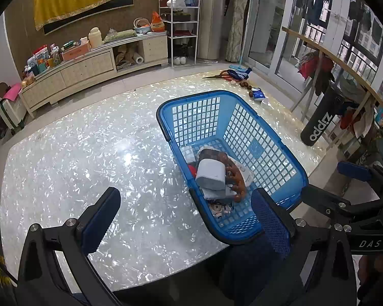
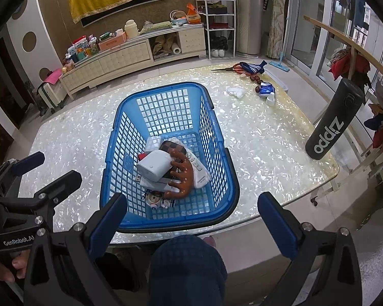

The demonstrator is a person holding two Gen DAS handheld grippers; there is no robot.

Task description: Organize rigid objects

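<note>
Broadly, the pearly tabletop (image 2: pixel 268 137) fills most of both views, and the blue lattice basket (image 2: pixel 166 107) stands on it near the near edge, at about 6 o'clock of the surface. Inside the basket, heaped toward its near end, lie a white boxy device (image 2: pixel 154 165), a brown claw-shaped massager (image 2: pixel 182 178) resting against it, a checkered brown wallet (image 2: pixel 172 148), a white remote (image 2: pixel 199 170) and a small round toy figure (image 2: pixel 154 200) at the bottom.

Out at 1 o'clock on the tabletop, well apart from the basket, sit red-handled scissors (image 2: pixel 229 68), a blue cloth (image 2: pixel 254 68), a blue tissue packet (image 2: pixel 266 89) and a few dark round fruits (image 2: pixel 255 79).

The left hand-held gripper (image 1: pixel 189 216) hangs over the tabletop with its blue-padded jaws wide apart, the right-side one in front of the basket's near corner. The right hand-held gripper (image 2: pixel 191 219) hovers at the basket's near rim, jaws spread wide and holding nothing. A dark blue knee (image 2: pixel 186 267) shows below the tabletop edge.
</note>
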